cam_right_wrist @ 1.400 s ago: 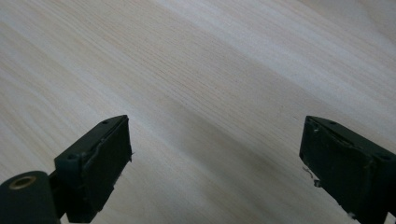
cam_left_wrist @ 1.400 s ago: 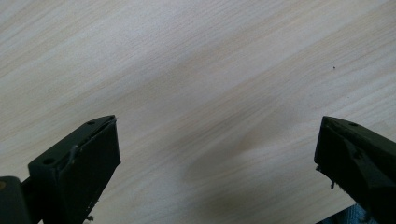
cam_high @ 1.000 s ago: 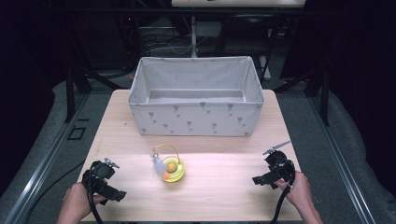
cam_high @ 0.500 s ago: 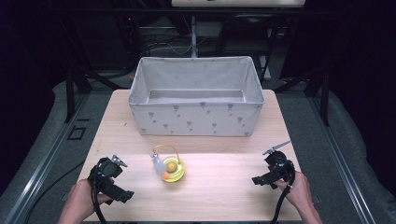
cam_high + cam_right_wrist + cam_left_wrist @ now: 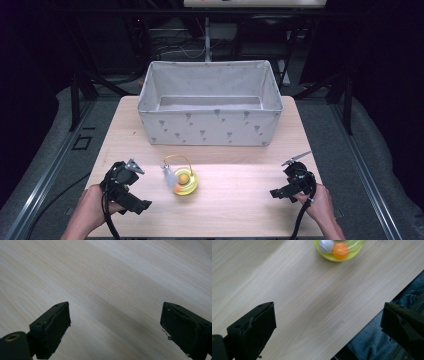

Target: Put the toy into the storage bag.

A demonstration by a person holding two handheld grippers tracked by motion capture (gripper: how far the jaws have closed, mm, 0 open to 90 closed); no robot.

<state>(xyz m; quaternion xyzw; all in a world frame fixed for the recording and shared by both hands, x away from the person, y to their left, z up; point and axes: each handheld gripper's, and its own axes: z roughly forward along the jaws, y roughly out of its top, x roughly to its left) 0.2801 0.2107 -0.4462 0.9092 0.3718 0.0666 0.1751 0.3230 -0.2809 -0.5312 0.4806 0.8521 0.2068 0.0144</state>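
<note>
Left gripper [image 5: 131, 196] shifted; yellow bowl [image 5: 185, 184] holds balls.

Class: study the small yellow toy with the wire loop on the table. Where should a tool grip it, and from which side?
Probably the thin wire loop arching over the yellow toy, approached from above. The round, low dish offers little to pinch, while the raised loop stands clear of the table.

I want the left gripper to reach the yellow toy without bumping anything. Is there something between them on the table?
Nothing visible. Bare wooden table lies between the open left gripper and the yellow toy. The fabric bin stands farther back, out of that path.
</note>
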